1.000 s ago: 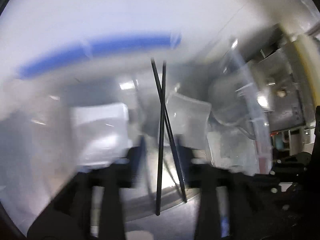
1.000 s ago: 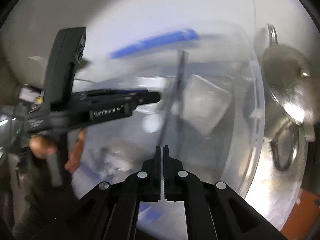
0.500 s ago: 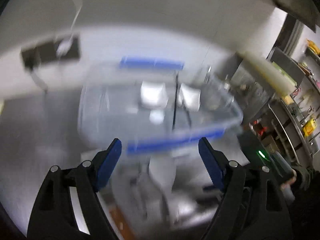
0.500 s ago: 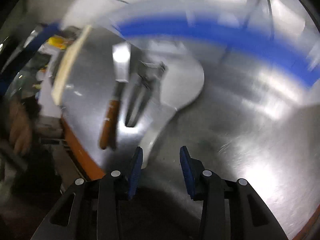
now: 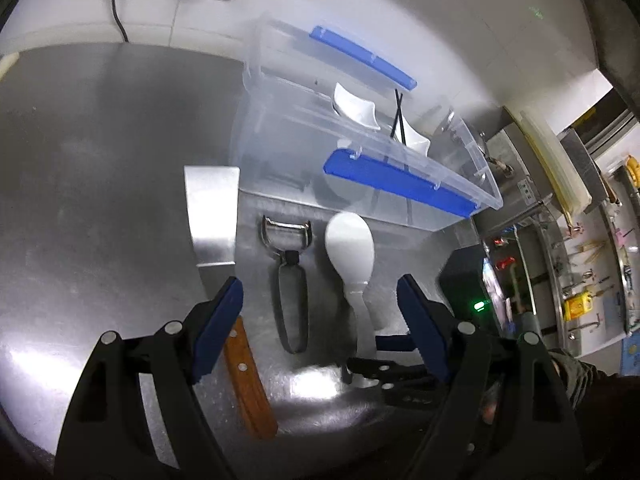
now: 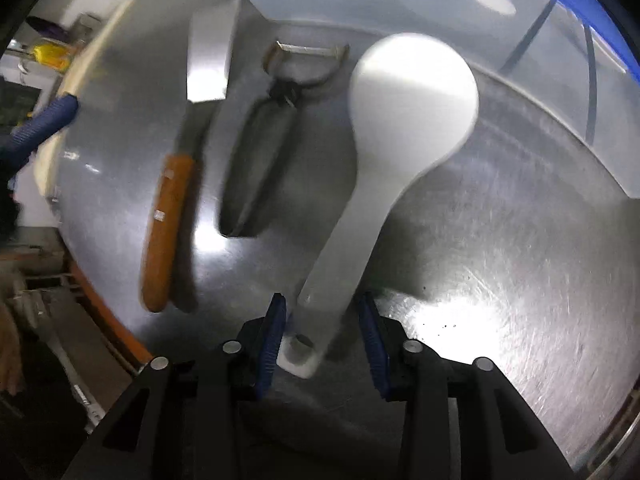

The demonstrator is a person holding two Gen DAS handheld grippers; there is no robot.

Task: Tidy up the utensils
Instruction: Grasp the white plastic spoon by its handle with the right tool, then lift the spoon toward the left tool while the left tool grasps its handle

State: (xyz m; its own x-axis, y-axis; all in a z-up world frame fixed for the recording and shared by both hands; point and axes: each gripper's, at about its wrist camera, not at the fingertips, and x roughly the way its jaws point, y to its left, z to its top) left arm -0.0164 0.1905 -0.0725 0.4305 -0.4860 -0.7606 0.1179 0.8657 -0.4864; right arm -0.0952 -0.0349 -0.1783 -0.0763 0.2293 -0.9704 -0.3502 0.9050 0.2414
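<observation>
Three utensils lie side by side on the steel counter: a wood-handled scraper point(image 5: 212, 216) point(image 6: 168, 216), a black peeler point(image 5: 290, 280) point(image 6: 264, 152) and a white rice paddle point(image 5: 352, 256) point(image 6: 400, 120). Behind them stands a clear storage box with blue clips point(image 5: 400, 178), holding two white dishes point(image 5: 354, 110) and black chopsticks point(image 5: 399, 118). My left gripper point(image 5: 320, 320) is open and empty above the utensils' handles. My right gripper point(image 6: 322, 332) is open, with its jaws either side of the paddle's handle end point(image 6: 304, 354), not closed on it.
The counter's front edge with an orange rim point(image 6: 108, 300) runs close to the scraper handle. Shelves with small tools point(image 5: 580, 272) stand off to the right. A wall socket and cable point(image 5: 116, 0) are at the back.
Both grippers have pulled out of the box and let go of the chopsticks, which stay inside. Both opened. The right gripper dropped to the paddle's handle; the left backed off over the utensils.
</observation>
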